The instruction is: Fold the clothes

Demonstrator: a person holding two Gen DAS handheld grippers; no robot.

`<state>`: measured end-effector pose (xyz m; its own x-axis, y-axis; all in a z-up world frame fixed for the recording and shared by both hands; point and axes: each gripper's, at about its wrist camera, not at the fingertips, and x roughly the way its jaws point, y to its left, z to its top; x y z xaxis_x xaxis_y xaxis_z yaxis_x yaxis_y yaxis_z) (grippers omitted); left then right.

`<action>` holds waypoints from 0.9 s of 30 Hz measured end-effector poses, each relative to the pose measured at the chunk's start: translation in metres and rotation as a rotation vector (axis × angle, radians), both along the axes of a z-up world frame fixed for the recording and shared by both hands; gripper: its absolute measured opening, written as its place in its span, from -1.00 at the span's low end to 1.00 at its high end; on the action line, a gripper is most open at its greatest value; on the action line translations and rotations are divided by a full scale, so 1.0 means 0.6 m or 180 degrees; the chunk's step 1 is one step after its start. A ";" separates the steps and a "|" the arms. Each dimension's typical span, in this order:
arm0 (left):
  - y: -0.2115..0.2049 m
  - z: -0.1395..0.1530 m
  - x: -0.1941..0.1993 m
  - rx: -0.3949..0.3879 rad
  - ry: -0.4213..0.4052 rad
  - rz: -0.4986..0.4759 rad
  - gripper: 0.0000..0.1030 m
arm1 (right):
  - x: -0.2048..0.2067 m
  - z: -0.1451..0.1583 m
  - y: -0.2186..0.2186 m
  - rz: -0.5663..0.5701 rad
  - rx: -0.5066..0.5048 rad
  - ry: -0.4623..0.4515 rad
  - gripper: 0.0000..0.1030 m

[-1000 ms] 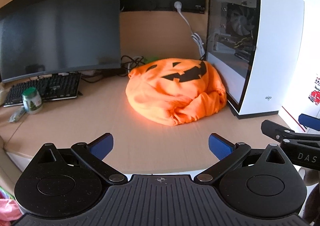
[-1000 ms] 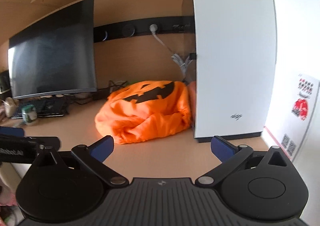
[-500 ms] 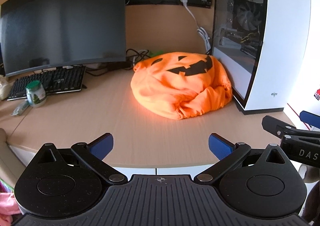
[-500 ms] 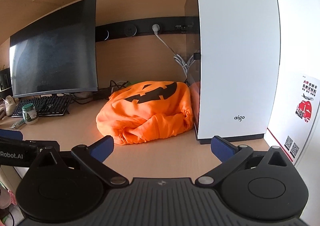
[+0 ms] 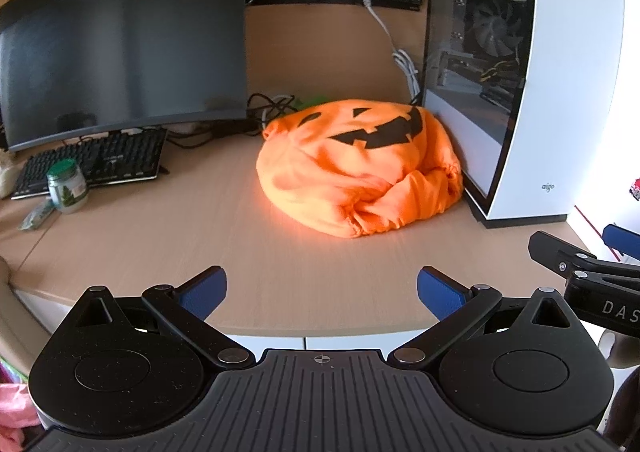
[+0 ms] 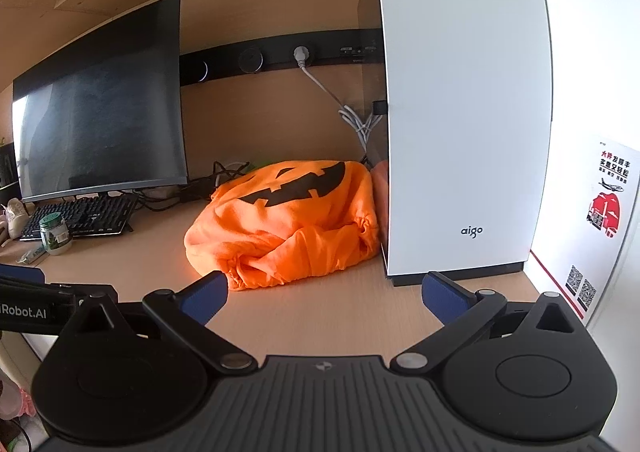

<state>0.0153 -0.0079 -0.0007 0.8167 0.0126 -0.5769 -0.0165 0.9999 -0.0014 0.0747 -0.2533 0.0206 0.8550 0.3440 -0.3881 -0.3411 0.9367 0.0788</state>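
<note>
A bright orange garment with a black pumpkin face (image 5: 360, 168) (image 6: 288, 224) lies bunched in a heap on the wooden desk (image 5: 160, 236), pressed against the white computer case. My left gripper (image 5: 322, 288) hovers open over the desk's front edge, well short of the heap, nothing between its blue pads. In the right wrist view my right gripper (image 6: 324, 294) is open too, its left blue pad close in front of the heap's near hem. Its black arm shows at the right edge of the left wrist view.
A white computer case (image 5: 520, 84) (image 6: 460, 124) stands at the right. A dark monitor (image 5: 120, 52), a black keyboard (image 5: 96, 164) and a small green-lidded jar (image 5: 66, 186) sit at the left. Cables (image 5: 272, 108) trail behind the garment.
Both grippers have drifted forward and a little toward the garment, which now looks larger and closer. Both stay open. The garment has not moved.
</note>
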 end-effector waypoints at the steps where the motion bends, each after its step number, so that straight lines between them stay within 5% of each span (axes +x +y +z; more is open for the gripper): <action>1: -0.001 0.000 0.000 0.0000 0.0000 -0.0007 1.00 | 0.000 -0.001 0.000 -0.0002 -0.0008 0.0006 1.00; 27: -0.004 -0.004 -0.002 -0.0022 0.0068 0.0046 1.00 | 0.004 -0.013 -0.002 0.0100 -0.0047 0.0080 1.00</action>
